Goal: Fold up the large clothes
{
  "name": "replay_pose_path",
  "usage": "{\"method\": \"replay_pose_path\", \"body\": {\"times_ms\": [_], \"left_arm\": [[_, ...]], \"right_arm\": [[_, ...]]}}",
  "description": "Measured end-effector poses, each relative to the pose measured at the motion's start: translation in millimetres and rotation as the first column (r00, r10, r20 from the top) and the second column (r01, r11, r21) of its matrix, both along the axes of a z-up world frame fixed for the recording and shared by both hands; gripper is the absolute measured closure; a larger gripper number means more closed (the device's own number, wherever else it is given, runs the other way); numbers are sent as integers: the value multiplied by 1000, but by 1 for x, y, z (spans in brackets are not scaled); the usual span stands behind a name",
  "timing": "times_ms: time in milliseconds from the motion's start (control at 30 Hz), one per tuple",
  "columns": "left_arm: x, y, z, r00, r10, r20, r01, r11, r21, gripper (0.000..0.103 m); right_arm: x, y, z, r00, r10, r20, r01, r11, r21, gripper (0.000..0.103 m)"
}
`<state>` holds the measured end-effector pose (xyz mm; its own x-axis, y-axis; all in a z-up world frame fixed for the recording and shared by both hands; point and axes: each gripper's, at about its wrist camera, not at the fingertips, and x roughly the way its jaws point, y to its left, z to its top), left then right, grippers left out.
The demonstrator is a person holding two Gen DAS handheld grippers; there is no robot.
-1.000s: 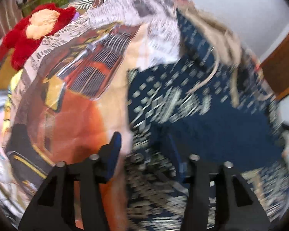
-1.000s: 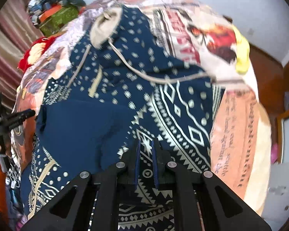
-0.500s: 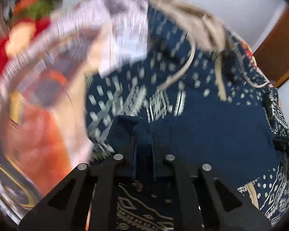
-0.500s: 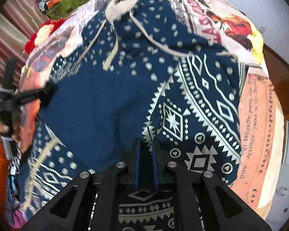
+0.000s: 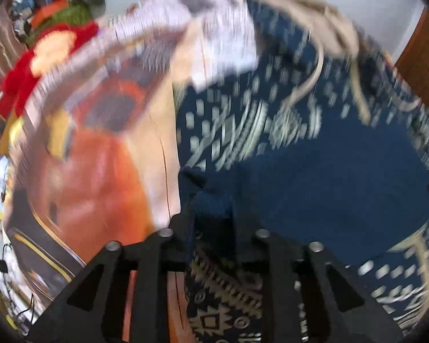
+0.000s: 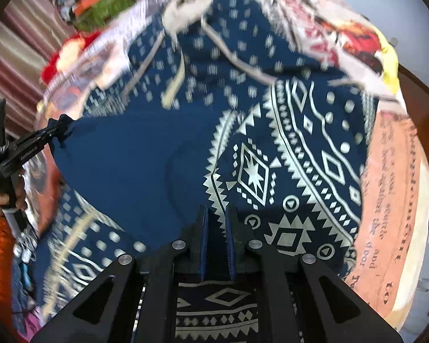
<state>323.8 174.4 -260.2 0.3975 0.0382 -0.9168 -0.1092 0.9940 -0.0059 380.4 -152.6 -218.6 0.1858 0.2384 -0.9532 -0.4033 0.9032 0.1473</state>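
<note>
A large navy garment [image 6: 146, 165] with white geometric print and beige drawstrings lies spread on a bed; it also shows in the left wrist view [image 5: 314, 177]. My left gripper [image 5: 213, 214] is shut on a bunched navy corner of the garment at its left edge. It shows from the side in the right wrist view [image 6: 60, 128], pinching that corner. My right gripper [image 6: 216, 220] is shut on the garment's near edge, with a patterned fold draped under it. The plain navy inside faces up between the two grippers.
The bed is covered by a printed bedspread [image 5: 94, 154] in orange, cream and red; lettered cream fabric [image 6: 391, 188] lies at right. A red plush toy [image 5: 43, 65] and a pile of items [image 6: 100, 3] sit at the far left. Wooden furniture [image 5: 423, 65] stands at right.
The left gripper went from open beside the garment to shut on its left corner. Both grippers have pulled the fabric, spreading the plain navy side wider. The views are motion blurred.
</note>
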Motion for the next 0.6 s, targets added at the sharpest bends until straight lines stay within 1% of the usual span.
{"method": "replay_pose_path", "body": {"times_ms": [33, 67, 100, 133, 233, 300, 367, 500, 600], "left_arm": [[-2, -1, -3, 1000, 3, -6, -3, 1000, 16, 63], [-5, 0, -3, 1000, 11, 5, -11, 999, 36, 59], [-8, 1, 1, 1000, 18, 14, -18, 999, 47, 53], [-8, 3, 5, 1000, 21, 16, -22, 999, 49, 51], [-7, 9, 22, 999, 26, 25, -26, 999, 38, 51], [-5, 11, 39, 998, 19, 54, -22, 998, 67, 51], [-5, 9, 57, 996, 4, 93, -12, 996, 92, 49], [9, 2, 91, 983, -36, 179, 19, 995, 99, 40], [27, -9, 111, 970, -67, 233, 49, 995, 82, 33]], "right_arm": [[-3, 2, 0, 1000, 11, 22, -11, 1000, -11, 95], [-5, 4, 1, 999, 18, 34, -18, 1000, -22, 95], [-7, 7, 4, 999, 34, 41, -32, 999, -42, 95], [-9, 11, 6, 997, 55, 50, -52, 997, -64, 95], [-14, 20, 14, 990, 109, 92, -99, 989, -114, 95], [-16, 22, 18, 983, 131, 132, -114, 985, -132, 95], [-16, 27, 28, 971, 136, 197, -109, 984, -143, 95], [-7, 29, 54, 939, 126, 320, -96, 990, -107, 95], [2, 27, 75, 910, 91, 404, -72, 996, -61, 95]]}}
